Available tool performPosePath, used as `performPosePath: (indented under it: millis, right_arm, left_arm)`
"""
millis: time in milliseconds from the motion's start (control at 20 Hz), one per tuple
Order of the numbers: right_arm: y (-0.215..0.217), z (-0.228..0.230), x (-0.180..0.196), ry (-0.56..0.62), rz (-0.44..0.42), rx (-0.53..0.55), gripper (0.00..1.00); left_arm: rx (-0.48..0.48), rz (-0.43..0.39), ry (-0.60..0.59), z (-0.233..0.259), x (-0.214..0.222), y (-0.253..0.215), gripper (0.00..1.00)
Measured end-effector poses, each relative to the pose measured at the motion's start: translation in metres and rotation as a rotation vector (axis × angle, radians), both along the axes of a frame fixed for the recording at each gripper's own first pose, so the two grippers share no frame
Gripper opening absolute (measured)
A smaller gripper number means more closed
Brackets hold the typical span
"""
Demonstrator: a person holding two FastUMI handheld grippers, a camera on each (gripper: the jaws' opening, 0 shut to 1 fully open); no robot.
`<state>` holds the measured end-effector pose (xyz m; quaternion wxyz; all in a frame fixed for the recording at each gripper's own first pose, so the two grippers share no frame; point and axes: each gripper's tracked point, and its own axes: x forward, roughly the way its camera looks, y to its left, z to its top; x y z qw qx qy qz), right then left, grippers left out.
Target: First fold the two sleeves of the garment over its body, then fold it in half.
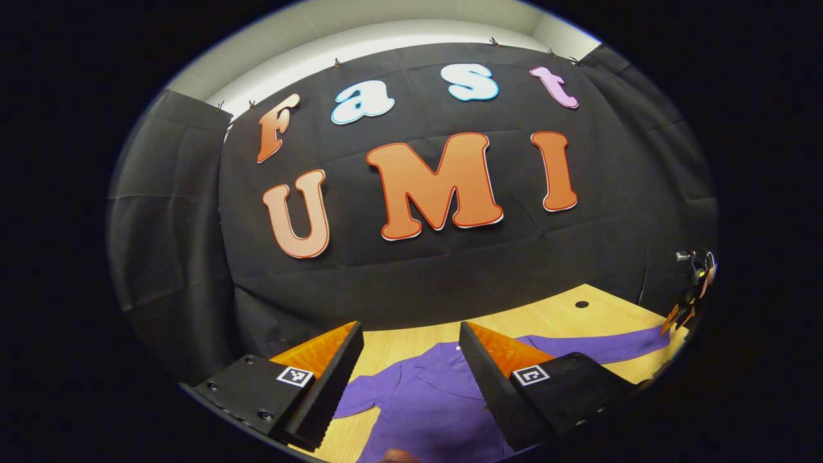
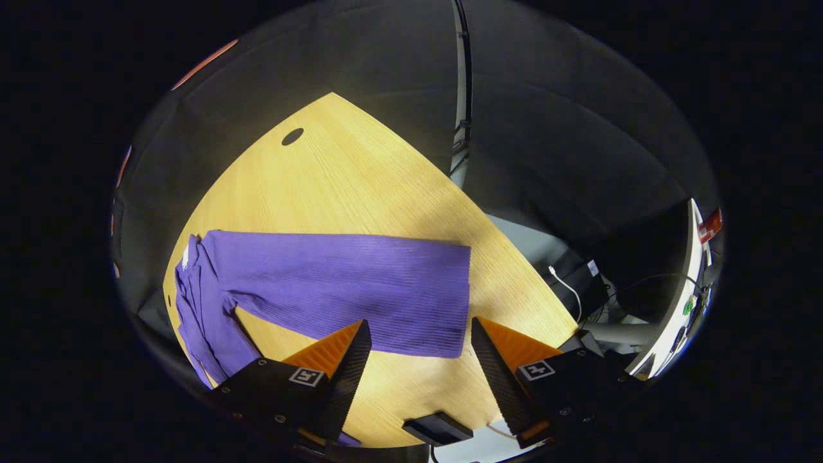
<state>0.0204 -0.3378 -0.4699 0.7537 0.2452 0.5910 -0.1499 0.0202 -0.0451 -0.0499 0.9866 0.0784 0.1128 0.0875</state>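
1. The purple garment (image 2: 334, 292) lies flat on the wooden counter (image 2: 360, 186). In the right gripper view its long axis runs across the picture, hem end to the right and collar end to the left.
2. The right claw (image 2: 421, 350) hangs above the hem end with jaws wide apart, holding nothing. The near edge of the cloth sits just ahead of its fingertips (image 2: 360, 334).
3. The left claw (image 1: 411, 354) is likewise wide open and empty. It points more toward the booth wall than downward. The garment (image 1: 437, 399) lies below and between its fingers, with one sleeve (image 1: 611, 344) stretched out toward the far right.
4. Judgement: no sleeve appears folded yet. The outstretched sleeve runs toward the second claw (image 1: 685, 308) seen at the right edge of the left gripper view.
5. Surroundings: the counter has a cable hole (image 2: 292, 136). Black cloth encloses the booth. Cables (image 2: 566, 286) and equipment sit beyond the counter's edge.
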Motion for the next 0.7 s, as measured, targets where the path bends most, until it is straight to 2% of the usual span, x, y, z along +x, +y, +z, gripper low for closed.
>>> performPosePath:
  millis: [250,450,500,550,650,700]
  right_arm:
    - [-0.007,-0.025,0.006,0.063,0.016,-0.01,0.92]
    - [-0.012,-0.037,0.008,0.109,0.017,-0.034,0.83]
    - [-0.013,-0.04,0.008,0.115,0.013,-0.043,0.66]
    - [-0.013,-0.039,0.005,0.133,0.015,-0.058,0.7]
    - [-0.012,-0.04,0.007,0.129,0.024,-0.069,0.57]
    - [-0.012,-0.035,0.011,0.119,0.016,-0.071,0.19]
  left_arm:
    - [0.015,-0.009,0.019,-0.004,-0.001,0.0,1.0]
    - [0.033,0.007,0.043,-0.005,-0.001,0.002,1.0]
    - [0.04,0.014,0.044,-0.004,0.0,0.003,1.0]
    - [0.045,0.021,0.05,-0.006,-0.001,0.003,1.0]
    - [0.046,0.032,0.061,-0.006,-0.002,0.004,1.0]
    - [0.045,0.035,0.065,-0.006,-0.001,0.004,0.98]
